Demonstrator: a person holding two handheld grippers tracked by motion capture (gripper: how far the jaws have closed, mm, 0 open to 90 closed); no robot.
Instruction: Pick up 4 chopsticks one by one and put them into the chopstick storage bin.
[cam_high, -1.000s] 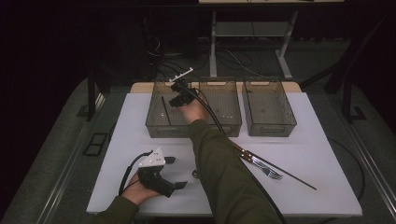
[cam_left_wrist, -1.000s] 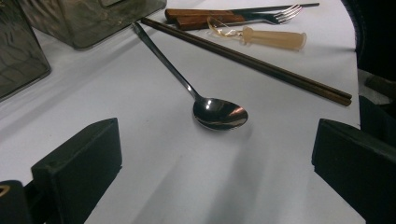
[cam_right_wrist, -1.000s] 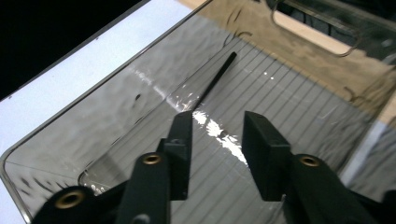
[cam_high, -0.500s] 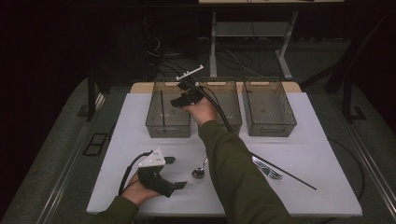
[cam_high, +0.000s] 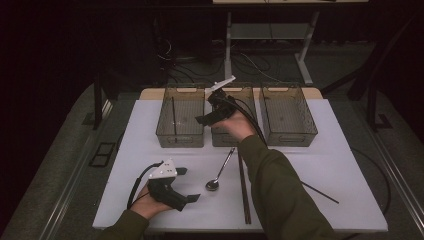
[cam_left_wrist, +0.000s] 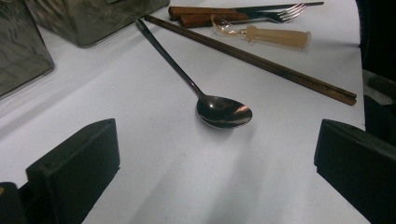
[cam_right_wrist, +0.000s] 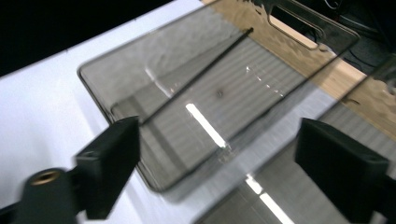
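On the white table (cam_high: 320, 150) stand three smoky see-through bins in a row along the far edge. One dark chopstick (cam_high: 173, 111) lies in the left bin (cam_high: 181, 137), running front to back near its left wall; the right gripper view shows that same stick (cam_right_wrist: 196, 74) stretched across the bin's ribbed floor (cam_right_wrist: 243, 74). The middle bin (cam_high: 247, 95) and the right bin (cam_high: 288, 117) sit beside it, close together.

The right gripper (cam_high: 205, 119) hangs in the air over the edge between the left and middle bins, its jaws spread wide and just having opened, with nothing between them.

The left gripper (cam_high: 190, 185) rests low near the front left of the table, jaws wide apart and empty, aimed at the cutlery.

Loose on the table I count one dark metal spoon (cam_left_wrist: 223, 111) with its bowl toward the front, a second chopstick (cam_left_wrist: 252, 60) lying just beside it, one fork (cam_left_wrist: 280, 13) with a wooden handle, one more wooden handle (cam_left_wrist: 201, 10) next to it whose blade end I cannot make out, and one clear plastic piece with a pale yellowish grip (cam_left_wrist: 275, 36) near the fork.
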